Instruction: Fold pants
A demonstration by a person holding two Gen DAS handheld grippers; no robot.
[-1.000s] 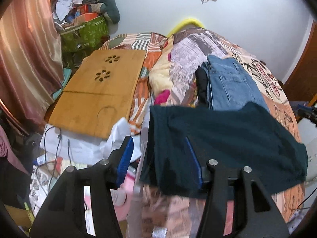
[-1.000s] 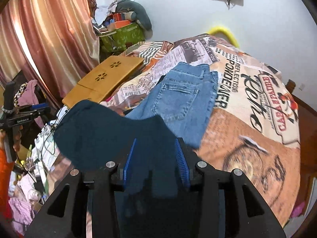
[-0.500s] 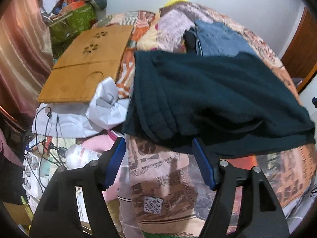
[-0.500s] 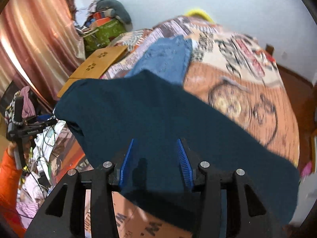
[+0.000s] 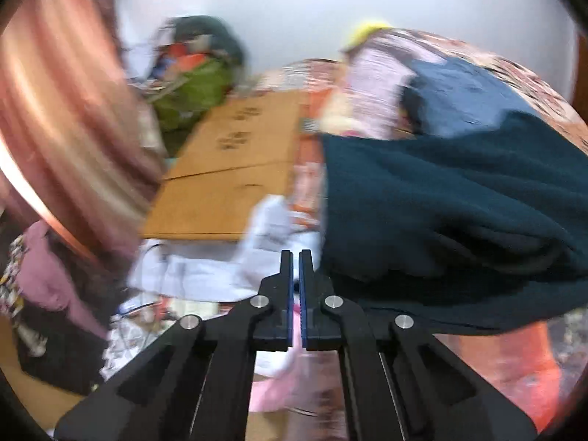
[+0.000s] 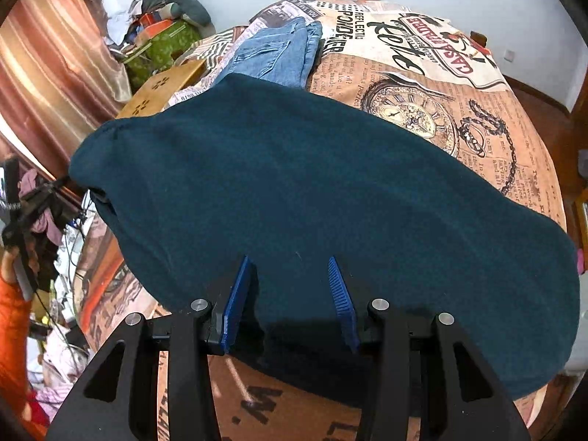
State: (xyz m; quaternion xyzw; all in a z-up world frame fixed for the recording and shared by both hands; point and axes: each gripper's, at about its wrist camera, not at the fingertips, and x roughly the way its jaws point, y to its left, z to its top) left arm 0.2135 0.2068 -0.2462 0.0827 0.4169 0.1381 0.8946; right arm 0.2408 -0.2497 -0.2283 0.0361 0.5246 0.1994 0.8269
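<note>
Nearest the right wrist camera, the right tongs [image 6: 290, 305] stand partly apart with the near edge of the dark teal pants [image 6: 312, 198] between their blue pads [image 6: 235, 305]; whether the pads press on the cloth cannot be told. The pants lie folded on the bed [image 6: 477, 147], their long axis running from the upper left, at the bed's edge, down to the lower right, where the wider end reaches the far side of the mattress. In the blurred left wrist view, the left tongs [image 5: 296, 286] have just snapped closed, the blue pads [image 5: 290, 294] meeting with nothing between them, just beside the left end of the pants [image 5: 441, 213], whose stacked layers show at the fold. At the left edge of the right view, a hand [image 6: 11, 257] in an orange sleeve [image 6: 11, 330] holds that left tool off the side of the bed. Beyond the teal pants, blue jeans [image 6: 275, 55] lie lengthwise toward the head of the bed on the newspaper-print bedspread [image 6: 422, 58]. Left of the bed sits a wooden lap desk [image 5: 235, 169], then a green bag [image 6: 161, 47] heaped with clutter against the white wall, beside a copper-coloured curtain [image 6: 47, 58].
</note>
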